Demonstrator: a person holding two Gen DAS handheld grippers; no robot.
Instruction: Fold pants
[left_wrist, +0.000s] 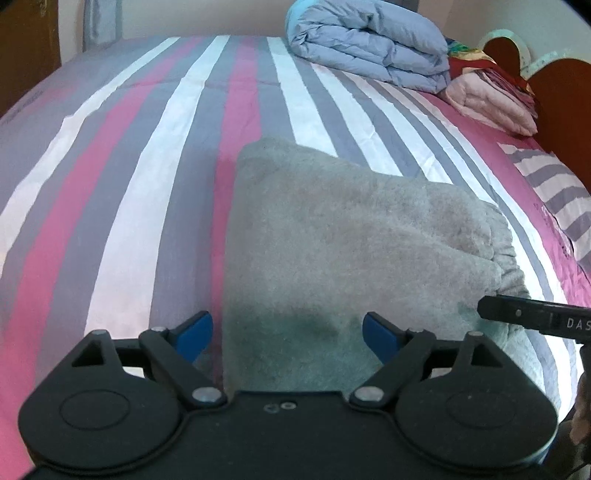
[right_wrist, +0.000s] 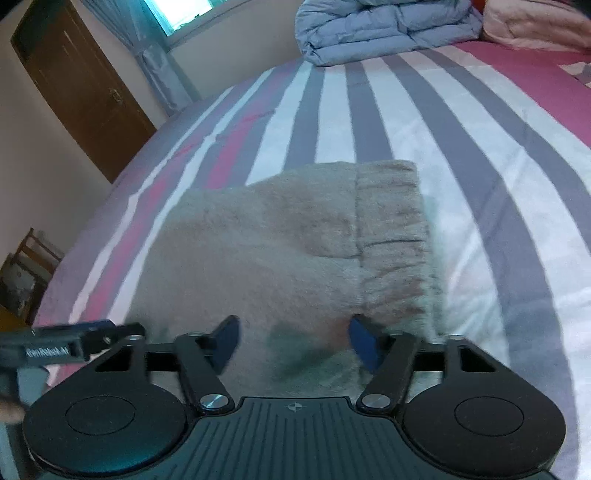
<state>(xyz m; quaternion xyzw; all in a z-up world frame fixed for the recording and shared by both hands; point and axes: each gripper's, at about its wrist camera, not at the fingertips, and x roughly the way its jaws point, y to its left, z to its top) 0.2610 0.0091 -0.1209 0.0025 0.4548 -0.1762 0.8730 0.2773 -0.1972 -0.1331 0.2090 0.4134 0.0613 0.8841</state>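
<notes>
A: Where were the pants (left_wrist: 343, 240) at that moment?

B: On the striped bed (left_wrist: 122, 177), in a compact grey fleecy bundle, well on the near side of the blue duvet (left_wrist: 369, 48) that sat rolled at the far end. The ribbed elastic band (right_wrist: 391, 236) lay on the bundle's right edge, on the side away from the door (right_wrist: 81, 92).

A: And the grippers?

B: The left hand-held gripper (left_wrist: 288, 334) had its jaws spread wide over the near edge of the pants, nearer to me than the duvet, with no cloth pinched. The right hand-held gripper (right_wrist: 295, 341) stood about half open over the near edge by the band. Its blue pads looked clear of the fleece, so I would say it held nothing, though that view was blurred.

A: What could have gone wrong from there?

B: I judged the fold nearly done, so the danger was undoing it. A pad dragging through thick pile could have caught the top layer and pulled it askew. Closing on one layer only would have peeled the bundle open when lifted. The two grippers were near each other too, and a careless swing might have knocked them together.
</notes>
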